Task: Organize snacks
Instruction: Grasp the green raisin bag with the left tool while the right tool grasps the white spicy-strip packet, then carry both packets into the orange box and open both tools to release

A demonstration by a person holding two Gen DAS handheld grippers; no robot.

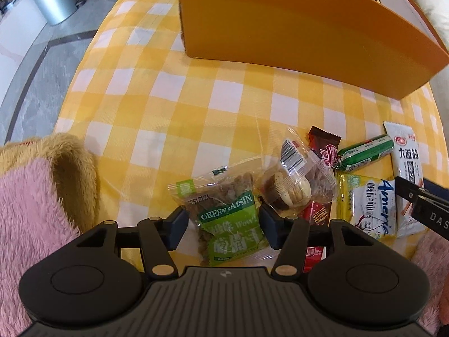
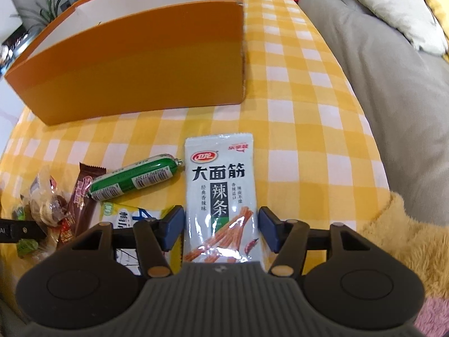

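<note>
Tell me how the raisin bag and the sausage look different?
The raisin bag is flat, clear and green, showing raisins inside; the sausage is a round green tube you can't see into. The raisin bag sits between the left gripper's jaws; the sausage lies free. Both rest on the checked cloth.

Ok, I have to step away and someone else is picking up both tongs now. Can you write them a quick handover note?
Left tongs: open, straddling the green raisin bag on the checked cloth; pads not clearly pressing yet.
Right tongs: open, straddling the white spicy-strip packet; a small gap shows at each pad.
Things: the orange box stands behind the snacks. On the cloth lie the green sausage, brown bar, clear nut pack, yellow-white packet and red packet.
Done: nothing visibly boxed; the box's inside is hidden.
Left: close on both packets, then probably box them and the rest.
</note>
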